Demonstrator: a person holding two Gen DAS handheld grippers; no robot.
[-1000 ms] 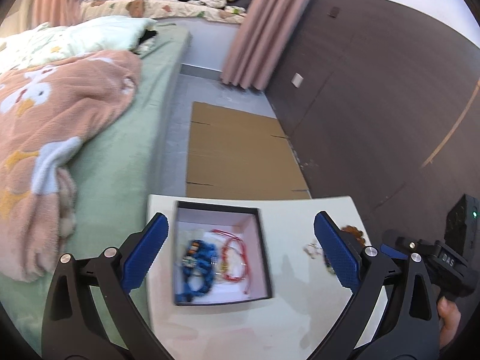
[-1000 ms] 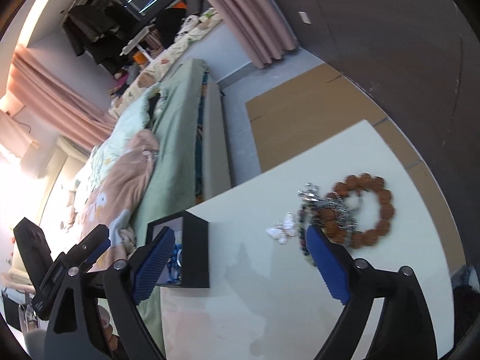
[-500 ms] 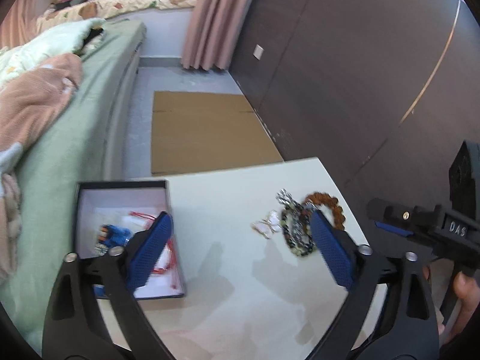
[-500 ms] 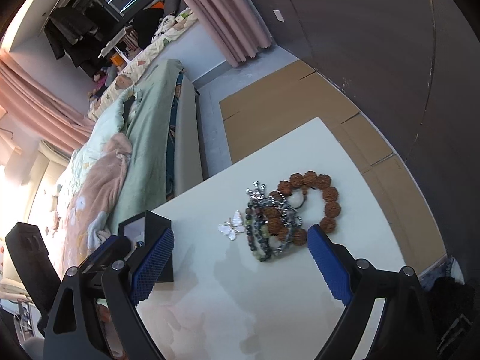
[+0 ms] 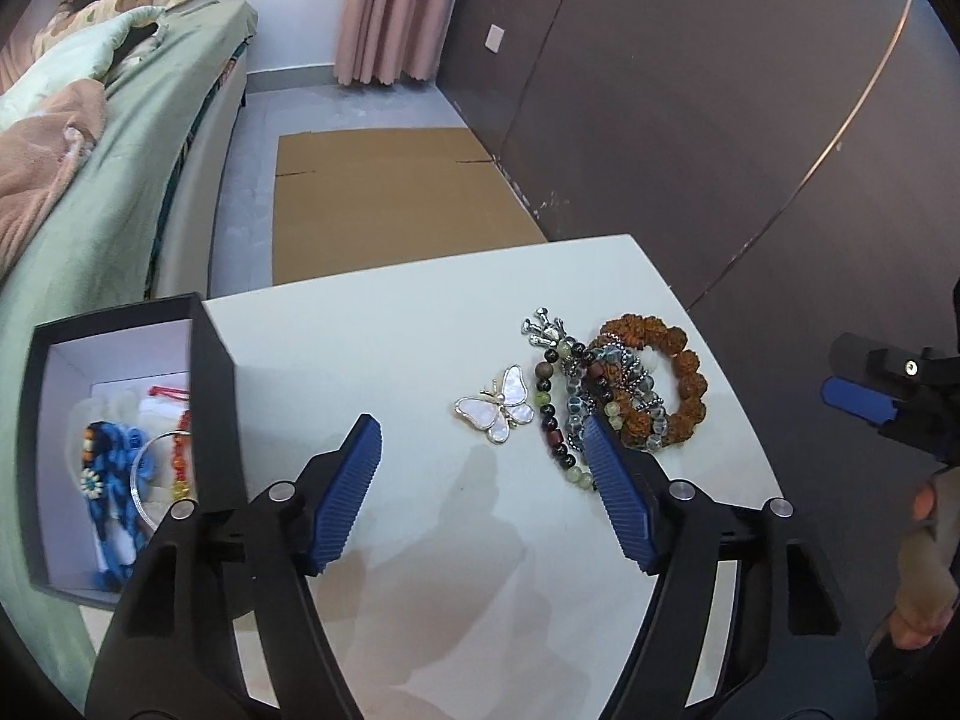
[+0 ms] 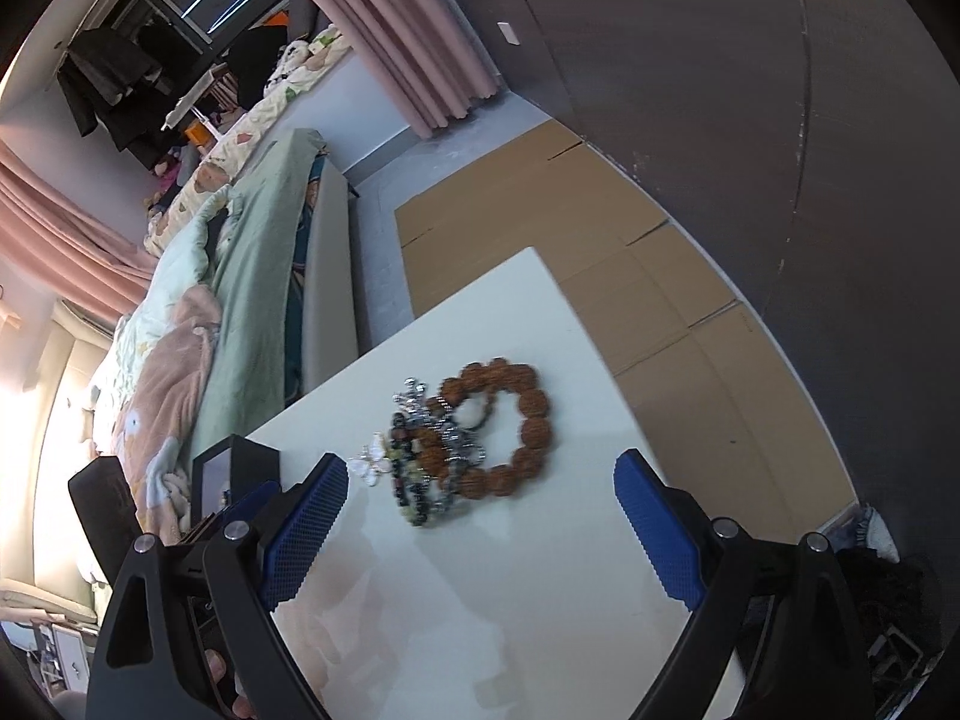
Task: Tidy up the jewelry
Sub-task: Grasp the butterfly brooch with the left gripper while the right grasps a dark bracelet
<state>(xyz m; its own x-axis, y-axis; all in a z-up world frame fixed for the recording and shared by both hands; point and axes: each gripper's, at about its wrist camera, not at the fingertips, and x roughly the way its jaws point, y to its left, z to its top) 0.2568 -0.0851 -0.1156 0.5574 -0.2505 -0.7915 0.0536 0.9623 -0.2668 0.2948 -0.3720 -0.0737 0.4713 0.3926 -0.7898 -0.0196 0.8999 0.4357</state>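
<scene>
A pearl butterfly brooch (image 5: 495, 403) lies on the white table (image 5: 468, 540), just ahead of my left gripper (image 5: 483, 429). The left jaws are closing, with only bare table between them. To the right of the brooch is a heap of bracelets: a brown bead bracelet (image 5: 681, 384) and a mixed dark bead strand (image 5: 555, 420). The black box (image 5: 213, 372) at the left holds blue and red pieces (image 5: 111, 468). My right gripper (image 6: 480, 480) hovers open over the table near the same brown bead bracelet (image 6: 528, 420) and brooch (image 6: 373, 461).
A bed with green and pink bedding (image 5: 90, 168) runs along the left. Flattened cardboard (image 5: 384, 198) lies on the floor beyond the table. A dark panelled wall (image 5: 690, 120) stands to the right. A person's hand (image 5: 924, 576) holds the right gripper.
My left gripper has swung right from above the box to the brooch and its jaws have narrowed. The right gripper has come closer to the bracelet heap.
</scene>
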